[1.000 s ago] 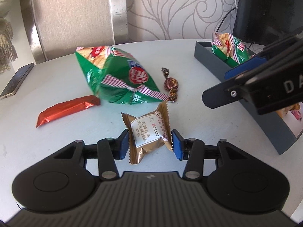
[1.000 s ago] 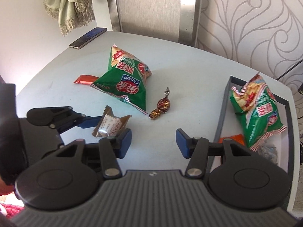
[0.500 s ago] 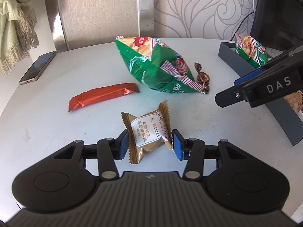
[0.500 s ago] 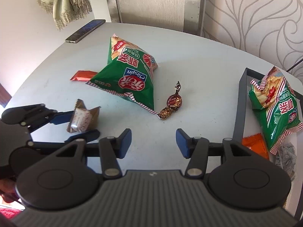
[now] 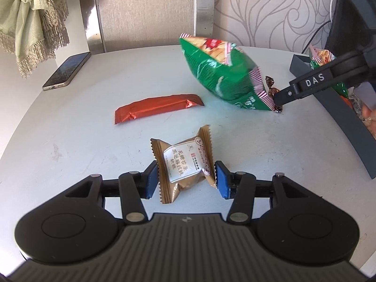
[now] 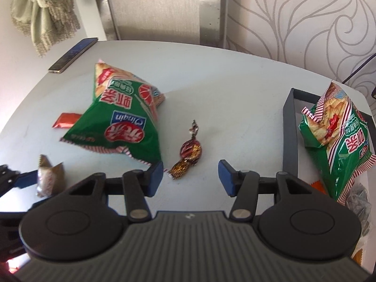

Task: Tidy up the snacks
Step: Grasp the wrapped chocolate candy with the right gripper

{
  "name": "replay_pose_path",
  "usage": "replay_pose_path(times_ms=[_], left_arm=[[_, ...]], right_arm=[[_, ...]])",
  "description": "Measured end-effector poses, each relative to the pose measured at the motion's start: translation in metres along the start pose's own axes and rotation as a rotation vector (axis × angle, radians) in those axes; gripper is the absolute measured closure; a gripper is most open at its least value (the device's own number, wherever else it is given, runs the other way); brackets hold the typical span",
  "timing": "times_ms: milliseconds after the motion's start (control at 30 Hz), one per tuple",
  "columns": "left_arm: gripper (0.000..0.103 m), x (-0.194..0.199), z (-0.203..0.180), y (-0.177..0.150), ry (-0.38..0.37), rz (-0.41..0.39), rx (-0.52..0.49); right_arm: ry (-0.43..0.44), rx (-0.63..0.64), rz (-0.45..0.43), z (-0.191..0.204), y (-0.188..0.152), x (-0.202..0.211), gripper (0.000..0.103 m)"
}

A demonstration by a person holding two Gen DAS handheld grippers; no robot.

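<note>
A brown snack packet (image 5: 185,164) sits between the blue pads of my left gripper (image 5: 185,179). The pads touch its crimped edges while the jaws are opening. It is also in the right wrist view, at the left edge as the brown packet (image 6: 49,178). My right gripper (image 6: 190,176) is open and empty, low over a wrapped brown-and-red candy (image 6: 190,150) that lies just ahead of its left finger. A green chip bag (image 6: 124,119) lies left of the candy, with a red bar (image 5: 157,105) beyond it. The right gripper's finger (image 5: 312,82) reaches in beside the green chip bag (image 5: 223,75).
A dark grey tray (image 6: 290,129) on the table's right side holds a second green chip bag (image 6: 336,141) and small packets. A phone (image 5: 67,70) lies at the far left edge. A fringed green cloth (image 5: 30,18) hangs by the wall.
My left gripper carried the brown packet leftward, away from the tray. My right gripper sank and closed in on the wrapped candy, still open.
</note>
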State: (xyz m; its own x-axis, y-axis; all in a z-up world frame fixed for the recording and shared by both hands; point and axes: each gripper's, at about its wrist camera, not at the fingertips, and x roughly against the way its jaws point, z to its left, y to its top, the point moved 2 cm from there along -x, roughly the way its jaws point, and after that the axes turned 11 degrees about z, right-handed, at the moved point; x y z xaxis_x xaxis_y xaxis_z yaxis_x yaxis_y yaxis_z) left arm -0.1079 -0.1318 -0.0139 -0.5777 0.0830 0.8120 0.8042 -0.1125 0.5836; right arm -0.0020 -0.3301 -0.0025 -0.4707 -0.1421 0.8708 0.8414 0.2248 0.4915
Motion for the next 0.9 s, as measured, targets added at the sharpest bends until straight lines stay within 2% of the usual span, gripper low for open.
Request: replay_pose_path(times_ms=[100,167,367,667,900], left_arm=[[0.046,0.001,0.001,-0.001,0.004,0.000,0.001],[0.046,0.001,0.000,-0.001,0.006,0.001,0.004],[0.044,0.001,0.000,-0.001,0.009,0.001,0.003],[0.044,-0.002,0.001,-0.001,0.000,-0.006,-0.011],[0.052,0.001,-0.001,-0.002,-0.037,-0.010,-0.055]], right_arm=[[-0.007,0.008,0.007,-0.001,0.010,-0.010,0.049],[-0.013,0.024,0.015,0.001,0.015,-0.016,0.059],[-0.006,0.103,0.020,0.010,0.013,-0.020,0.076],[0.024,0.107,0.020,0.011,-0.010,-0.006,0.077],[0.052,0.101,-0.018,0.022,-0.033,0.023,0.077]])
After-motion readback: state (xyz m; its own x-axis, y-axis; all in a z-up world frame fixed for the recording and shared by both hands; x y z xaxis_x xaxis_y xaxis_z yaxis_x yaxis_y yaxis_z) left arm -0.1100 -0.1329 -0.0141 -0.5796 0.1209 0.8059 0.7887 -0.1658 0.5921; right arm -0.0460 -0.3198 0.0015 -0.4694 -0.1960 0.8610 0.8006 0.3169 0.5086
